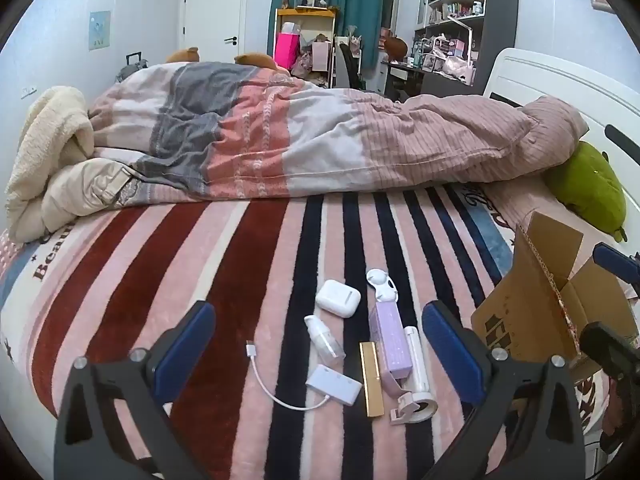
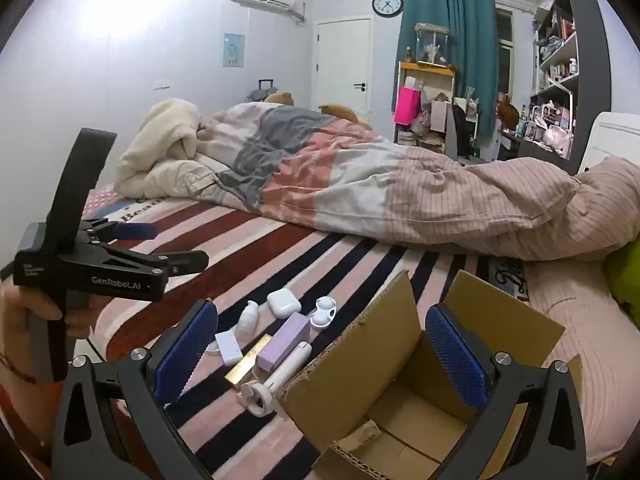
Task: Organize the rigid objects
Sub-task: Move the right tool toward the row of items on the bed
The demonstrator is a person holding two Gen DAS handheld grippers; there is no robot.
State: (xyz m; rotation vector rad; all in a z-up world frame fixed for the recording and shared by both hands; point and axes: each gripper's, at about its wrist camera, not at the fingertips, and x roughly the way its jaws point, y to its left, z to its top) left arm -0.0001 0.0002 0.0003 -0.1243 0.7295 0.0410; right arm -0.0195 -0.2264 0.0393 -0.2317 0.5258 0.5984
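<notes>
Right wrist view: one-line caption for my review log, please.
Open right tongs hover over an empty cardboard box; small items, including an earbud case, lie beside it on the striped blanket.

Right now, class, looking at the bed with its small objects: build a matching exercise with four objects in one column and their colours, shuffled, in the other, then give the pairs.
Column 1:
1. rounded earbud case
2. rectangular box
3. flat metallic bar
4. open cardboard box

Column 2:
A. gold
B. brown
C. white
D. lilac

Pairs: 1-C, 2-D, 3-A, 4-B
</notes>
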